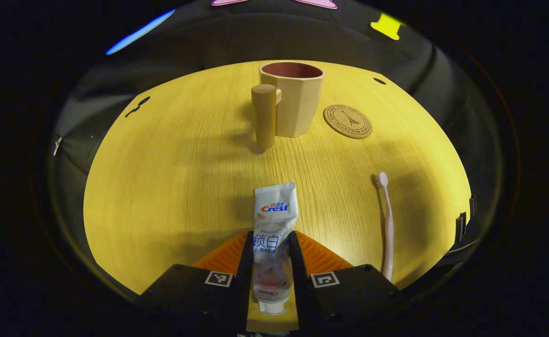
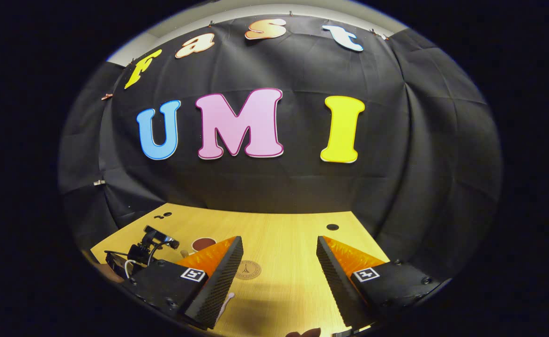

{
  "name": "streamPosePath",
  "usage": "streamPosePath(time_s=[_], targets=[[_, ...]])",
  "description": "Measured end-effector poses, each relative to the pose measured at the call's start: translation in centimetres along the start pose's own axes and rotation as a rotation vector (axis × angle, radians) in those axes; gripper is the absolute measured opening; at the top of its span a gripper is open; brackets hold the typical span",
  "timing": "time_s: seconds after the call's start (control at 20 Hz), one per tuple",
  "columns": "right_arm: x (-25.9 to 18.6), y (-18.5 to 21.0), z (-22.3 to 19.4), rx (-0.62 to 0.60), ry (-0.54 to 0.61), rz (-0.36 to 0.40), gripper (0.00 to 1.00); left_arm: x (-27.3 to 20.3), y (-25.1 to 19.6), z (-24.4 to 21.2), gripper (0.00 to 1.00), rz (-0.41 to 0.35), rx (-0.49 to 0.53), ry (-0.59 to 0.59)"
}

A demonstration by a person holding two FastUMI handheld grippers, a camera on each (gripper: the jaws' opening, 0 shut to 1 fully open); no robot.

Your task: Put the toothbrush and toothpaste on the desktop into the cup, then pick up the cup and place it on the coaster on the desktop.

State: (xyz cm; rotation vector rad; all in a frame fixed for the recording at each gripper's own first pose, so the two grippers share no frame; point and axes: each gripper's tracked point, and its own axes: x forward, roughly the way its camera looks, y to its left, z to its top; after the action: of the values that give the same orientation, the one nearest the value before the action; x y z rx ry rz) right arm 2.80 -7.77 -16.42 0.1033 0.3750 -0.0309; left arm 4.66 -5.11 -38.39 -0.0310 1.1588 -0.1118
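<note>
Black hand-held gripper [image 1: 270, 276] bodies, square markers

Right gripper [image 2: 279, 276] hanging open over the desktop [image 2: 279, 234]

Landmark: the coaster [image 2: 248, 269], lying between its spread fingers. Left of the coaster, a cup [image 2: 203, 244] and the other gripper [image 2: 138, 255]; nearer than it, the toothbrush [image 2: 227, 301].

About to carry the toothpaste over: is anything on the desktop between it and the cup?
Nothing visible. The toothpaste sits between the left tongs, and bare desktop runs ahead to the cup. The toothbrush and coaster lie off to the side.
</note>
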Motion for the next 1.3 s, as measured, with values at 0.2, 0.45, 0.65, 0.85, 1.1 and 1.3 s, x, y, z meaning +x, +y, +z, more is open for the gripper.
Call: streamPosePath(time_s=[0.2, 0.45, 0.65, 0.85, 1.1, 1.3], targets=[[0.7, 1.0, -4.2, 0.041, 0.132, 0.075, 0.97, 0.0, -0.1, 0.2, 0.29, 0.013, -0.067, 0.045], [0.4, 3.6, -10.7, 0.117, 0.382, 0.159, 0.99, -0.5, 0.1, 0.1, 0.21, -0.016, -0.085, 0.048], [0.1, 6.2, -15.0, 0.131, 0.538, 0.141, 0.98, -3.8, 0.7, 0.8, 0.19, -0.076, -0.145, -0.020], [-0.3, 9.4, -18.7, 0.099, 0.640, 0.088, 0.97, -7.2, 1.9, 1.1, 0.19, -0.139, -0.127, -0.086], [0.1, 11.4, -22.8, 0.048, 0.764, -0.017, 0.95, -11.2, 3.9, 0.6, 0.19, -0.192, -0.058, -0.142], [0.7, 12.6, -25.6, 0.024, 0.844, -0.047, 0.94, -13.1, 5.1, 0.4, 0.19, -0.230, -0.032, -0.175]])
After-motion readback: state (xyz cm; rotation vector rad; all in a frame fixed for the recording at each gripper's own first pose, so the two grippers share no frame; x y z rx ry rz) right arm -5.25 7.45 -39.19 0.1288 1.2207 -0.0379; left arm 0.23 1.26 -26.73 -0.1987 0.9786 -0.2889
